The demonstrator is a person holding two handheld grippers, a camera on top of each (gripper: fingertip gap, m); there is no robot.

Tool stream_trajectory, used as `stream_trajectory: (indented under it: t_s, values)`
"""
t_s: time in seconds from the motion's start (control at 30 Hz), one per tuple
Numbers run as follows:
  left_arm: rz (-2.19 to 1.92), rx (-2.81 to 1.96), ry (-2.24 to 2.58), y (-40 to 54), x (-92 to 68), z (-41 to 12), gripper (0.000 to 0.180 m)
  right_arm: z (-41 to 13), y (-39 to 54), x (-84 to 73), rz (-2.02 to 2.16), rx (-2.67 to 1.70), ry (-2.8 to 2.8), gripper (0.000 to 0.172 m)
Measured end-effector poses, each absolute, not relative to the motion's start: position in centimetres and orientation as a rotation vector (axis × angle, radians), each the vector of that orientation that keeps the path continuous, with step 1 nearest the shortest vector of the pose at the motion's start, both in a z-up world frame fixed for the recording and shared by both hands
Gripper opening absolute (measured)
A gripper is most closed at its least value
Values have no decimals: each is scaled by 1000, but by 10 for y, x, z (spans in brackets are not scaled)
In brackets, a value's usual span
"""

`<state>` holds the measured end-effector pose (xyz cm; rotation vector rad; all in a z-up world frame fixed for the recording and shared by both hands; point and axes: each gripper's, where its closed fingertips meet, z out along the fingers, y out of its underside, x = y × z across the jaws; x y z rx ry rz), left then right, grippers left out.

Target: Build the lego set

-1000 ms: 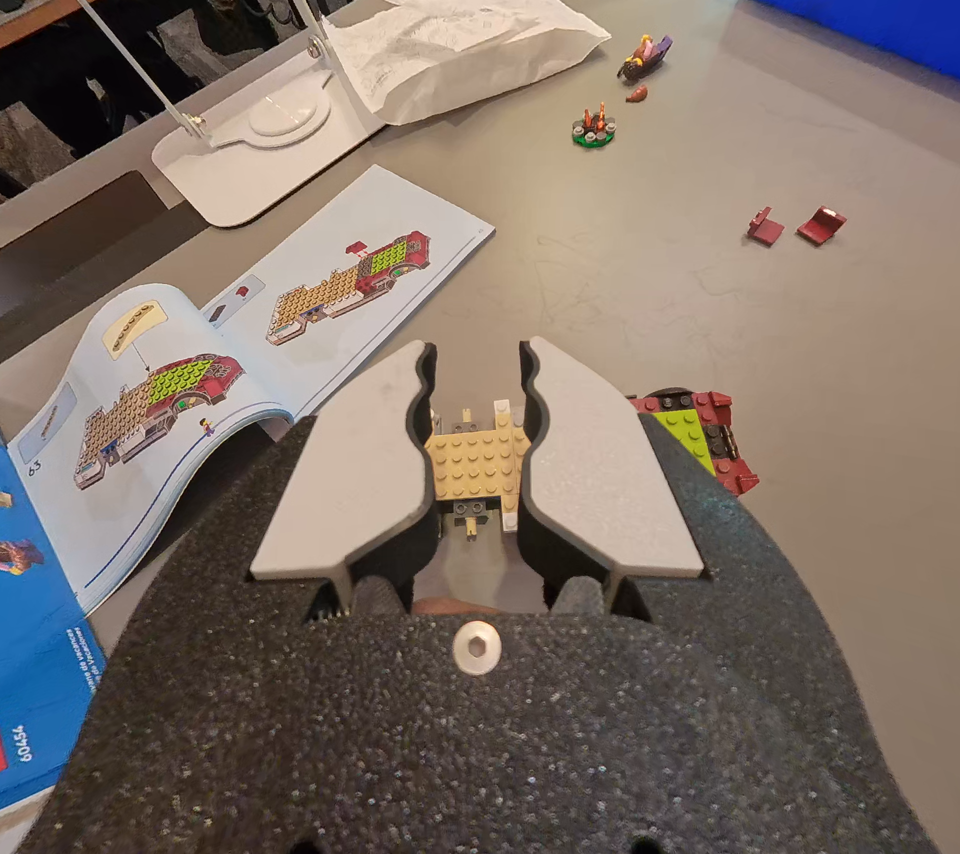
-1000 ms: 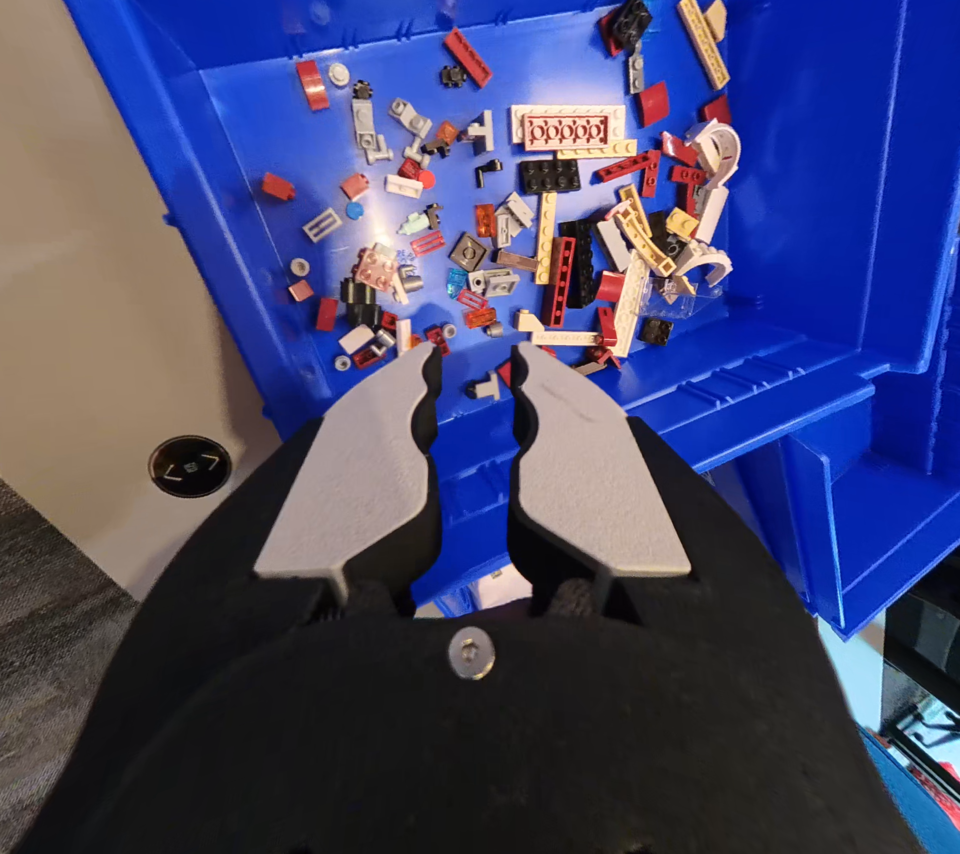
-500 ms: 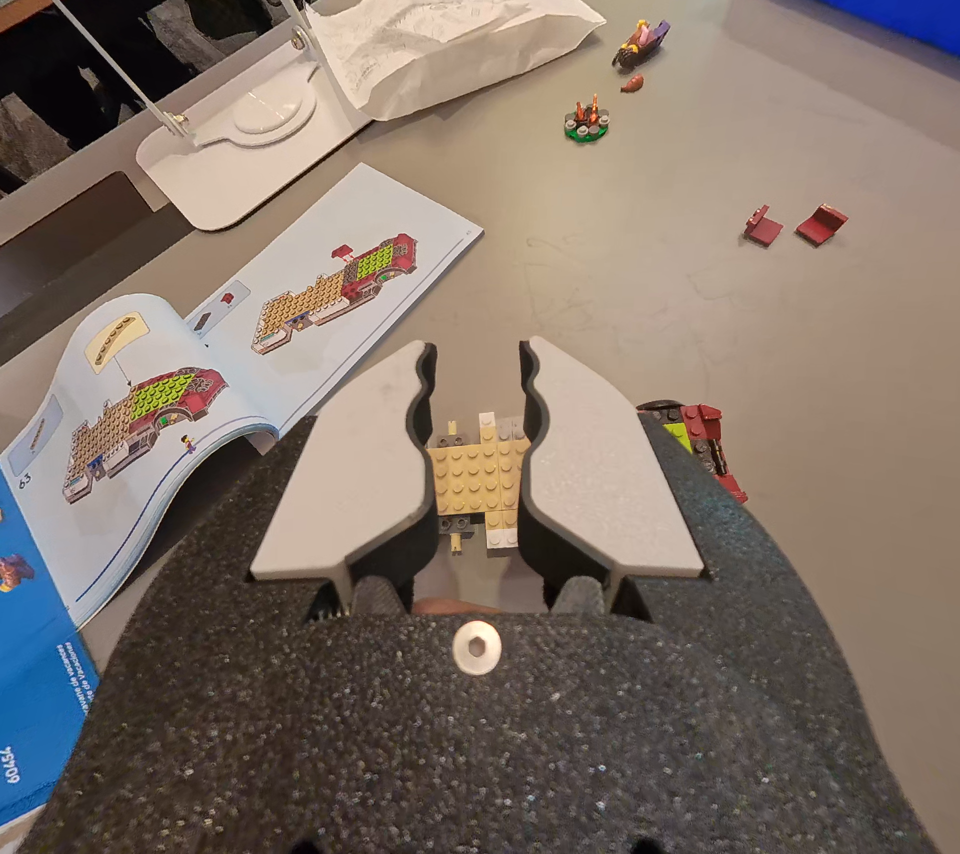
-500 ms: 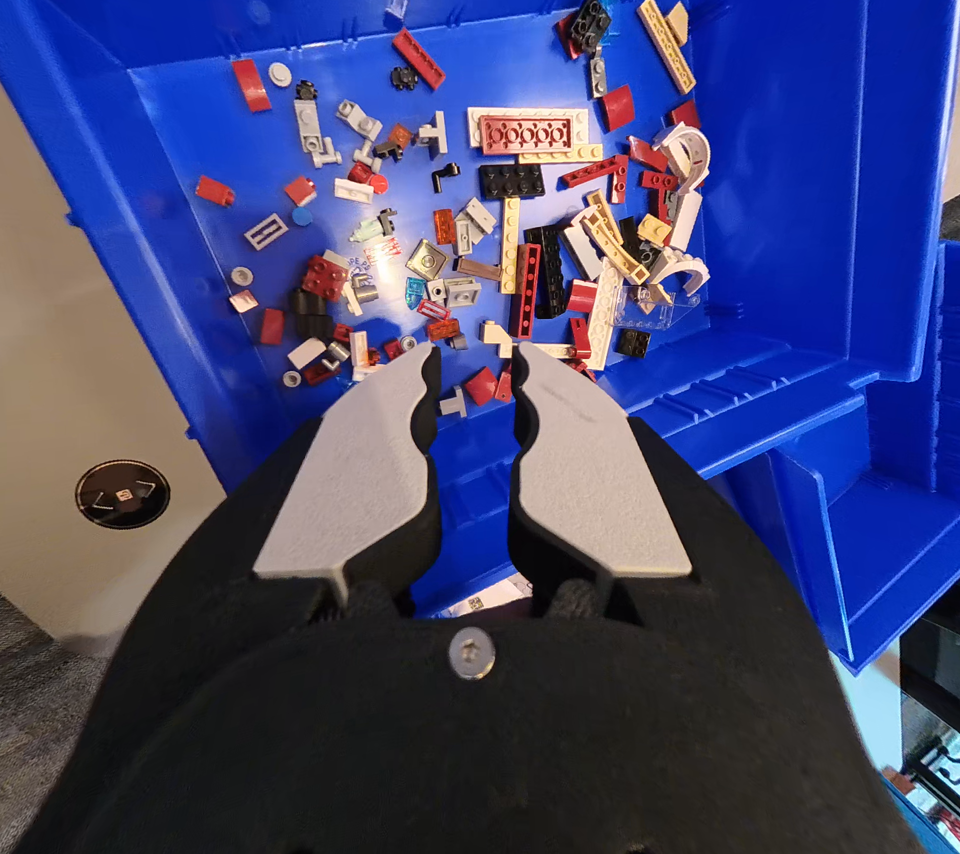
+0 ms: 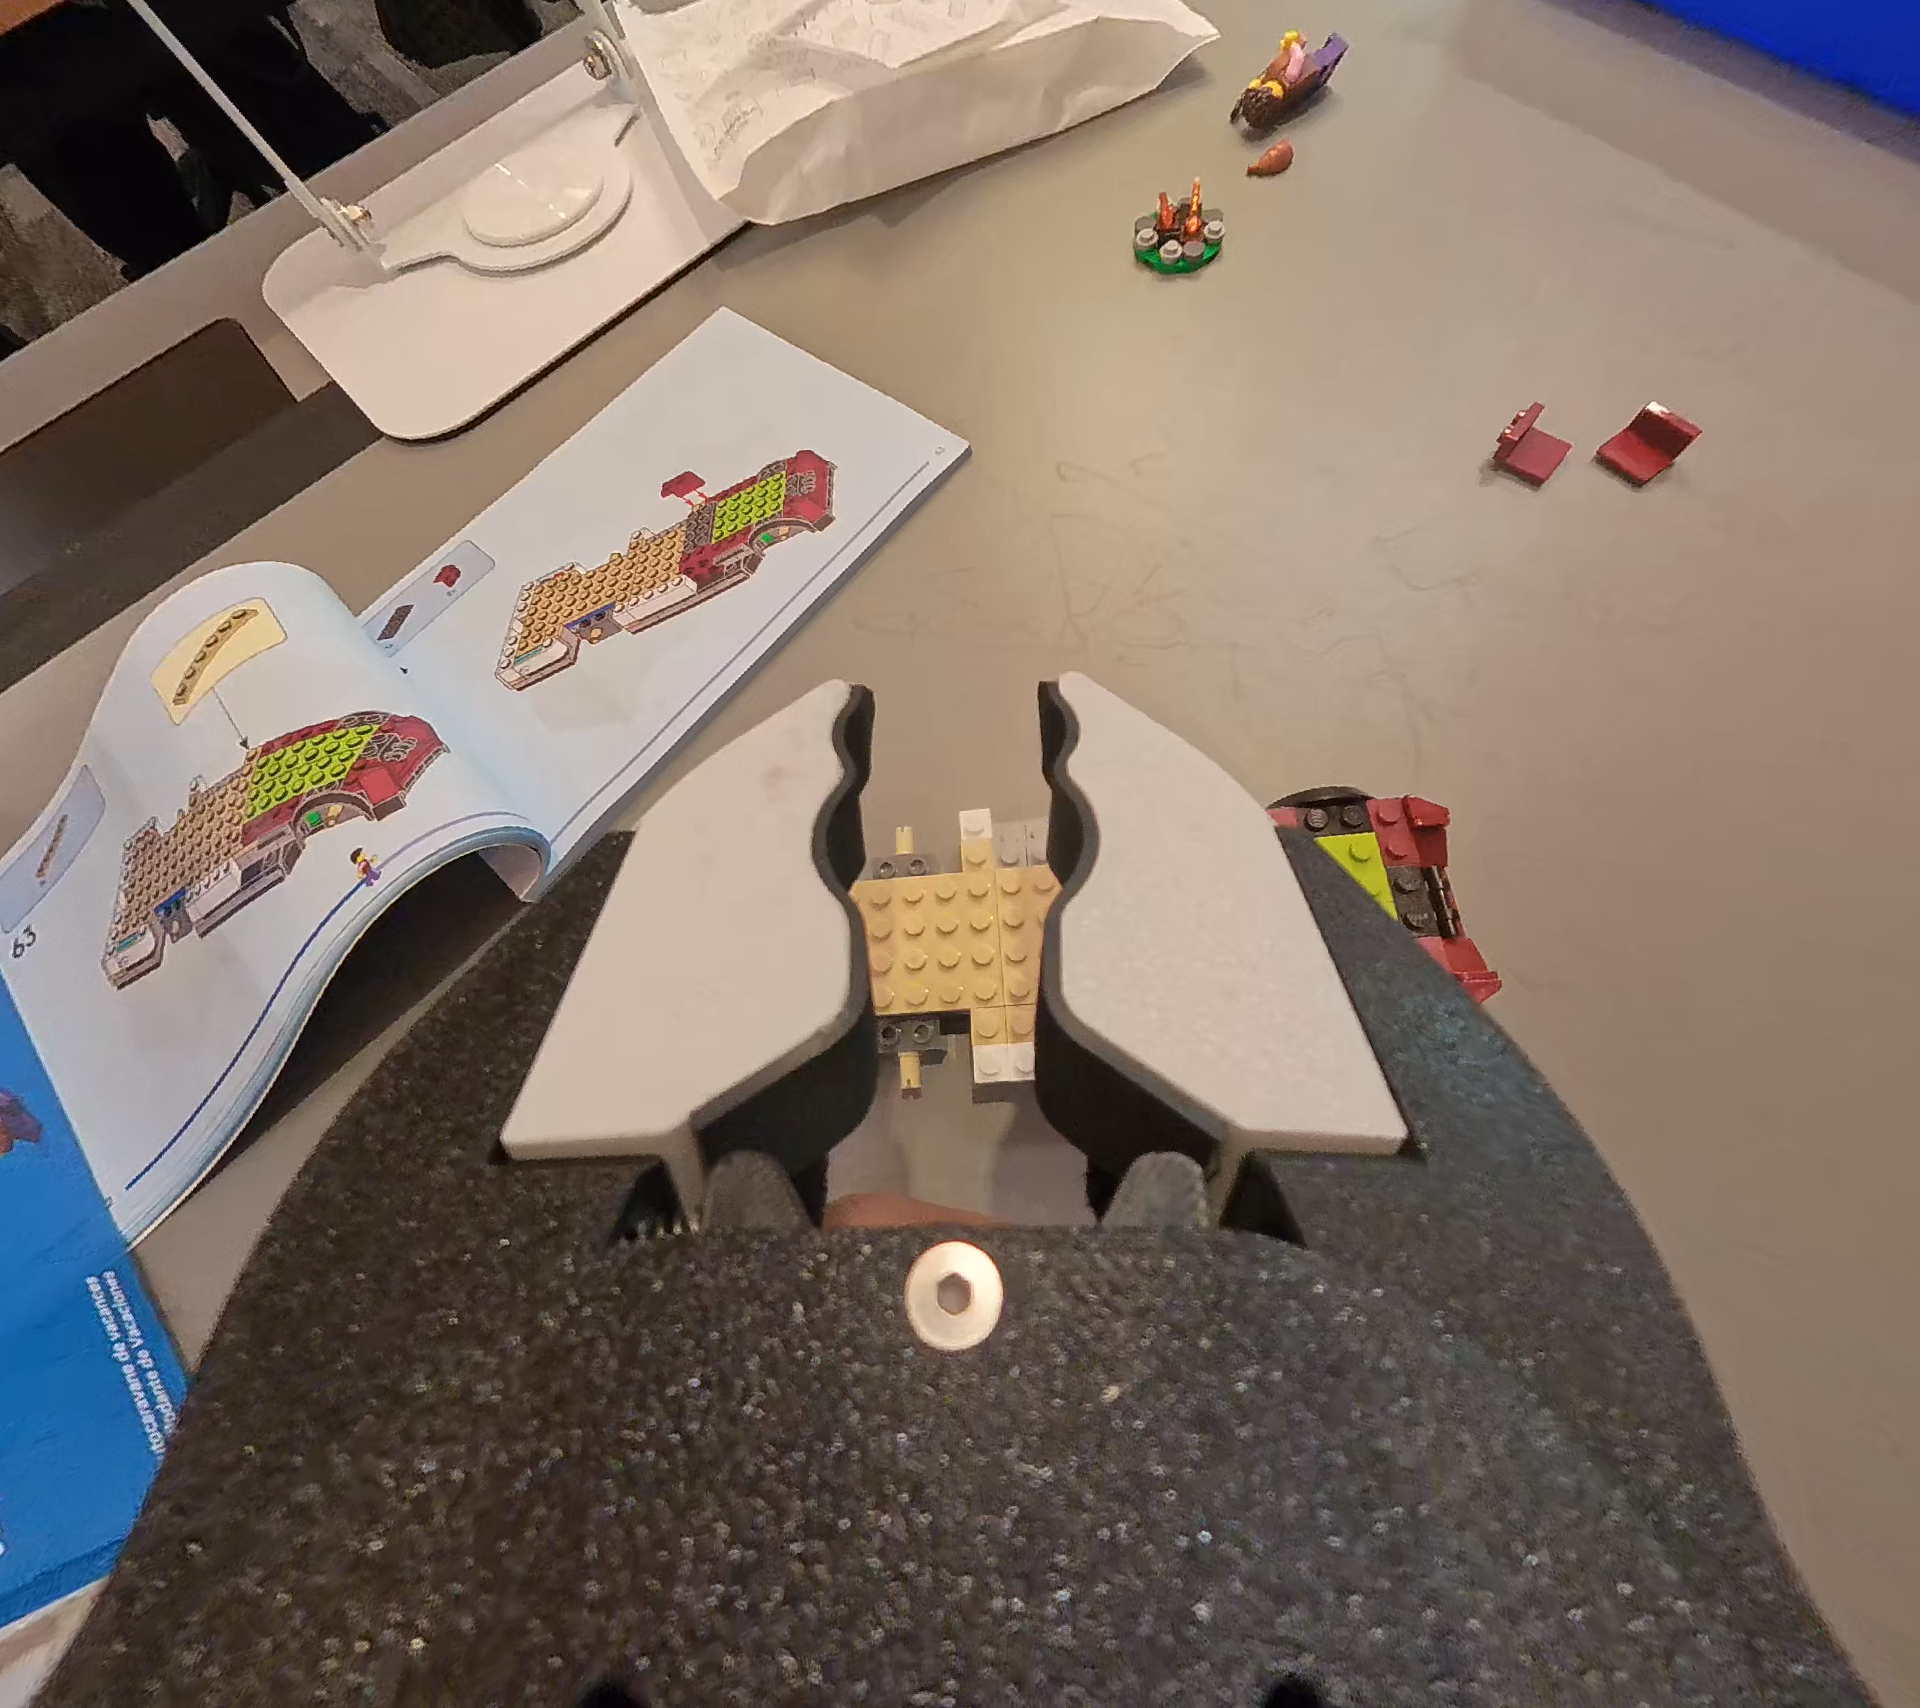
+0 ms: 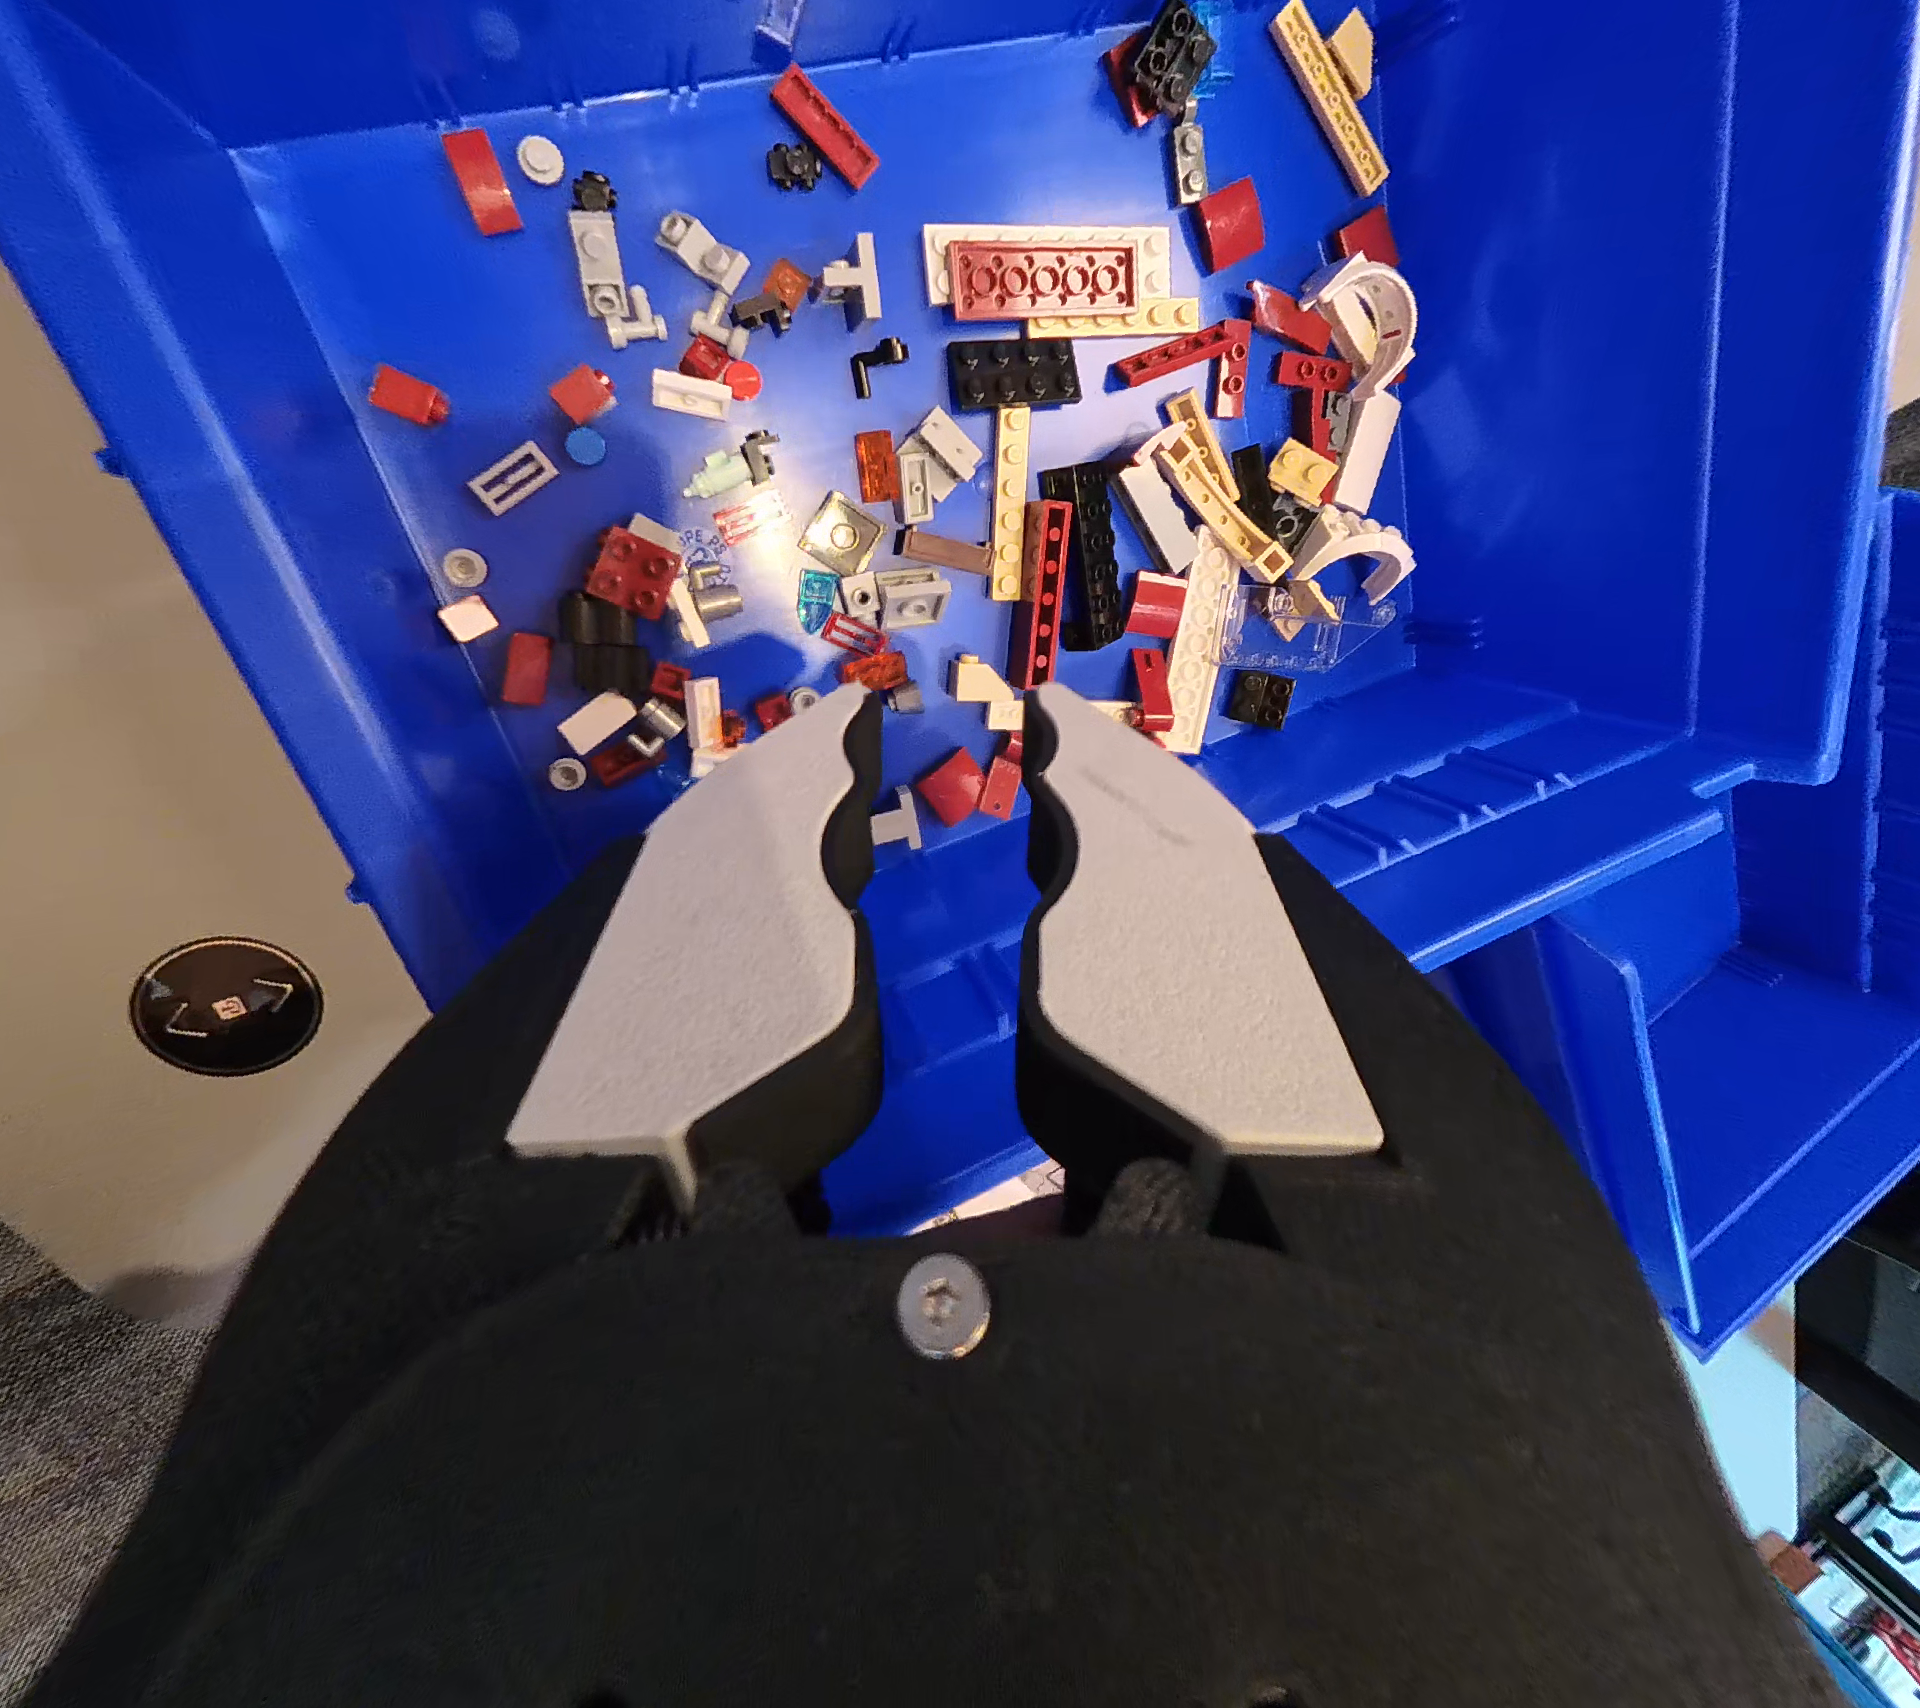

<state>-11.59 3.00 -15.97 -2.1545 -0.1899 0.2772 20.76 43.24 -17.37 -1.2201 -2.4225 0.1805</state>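
**Left gripper** (image 5: 954, 702): lower centre of its view. Fingers closed against the two sides of a tan studded model (image 5: 951, 952), part-built, with grey and white bricks at its ends; its red and lime section (image 5: 1377, 879) shows past the right finger. Fingertips reach beyond the model with a gap between them.

**Right gripper** (image 6: 951, 708): lower centre of its view, fingers apart, nothing between the pads. It hangs over the near edge of a blue bin (image 6: 1621, 308); nearest pieces are a small dark-red slope (image 6: 954, 785) and a grey T-shaped bit (image 6: 899, 819) seen through the gap.

**Progress, as judged:** the model appears unfinished. The open booklet (image 5: 499, 640), centre left, pictures a longer tan, lime and red build. Loose bricks (image 6: 997, 432) are plentiful in the bin, none picked up.

**Surface:** grey table (image 5: 1299, 515), faintly scratched. Two dark-red pieces (image 5: 1590, 445) at right; a small green round build (image 5: 1179, 230) and a small purple build (image 5: 1288, 74) upper right; a white paper bag (image 5: 904, 37) at top; a white lamp base (image 5: 488, 276) upper left.

**Room:** dark railing and a wooden desk beyond the table's far edge, upper left. A round black control (image 6: 225, 1006) sits in the tabletop, lower left of the right view, with grey carpet below.
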Motion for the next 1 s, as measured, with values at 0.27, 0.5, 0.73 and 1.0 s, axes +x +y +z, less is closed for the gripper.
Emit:
stream_trajectory:
  t_s: [0.27,0.5,0.73,1.0]
  values:
    - [292,-2092,-247,-8,-121,-167,32,-161,422,184,152,-1251,-2421,26]
    - [264,-2125,-329,-70,-144,-193,32,-157,401,157,28,-1313,-2431,26]
    - [195,-2132,-343,-96,-159,-207,32,-144,391,135,-64,-1401,-2368,27]
    - [182,-2137,-329,-96,-159,-208,33,-137,385,136,-107,-1415,-2372,27]
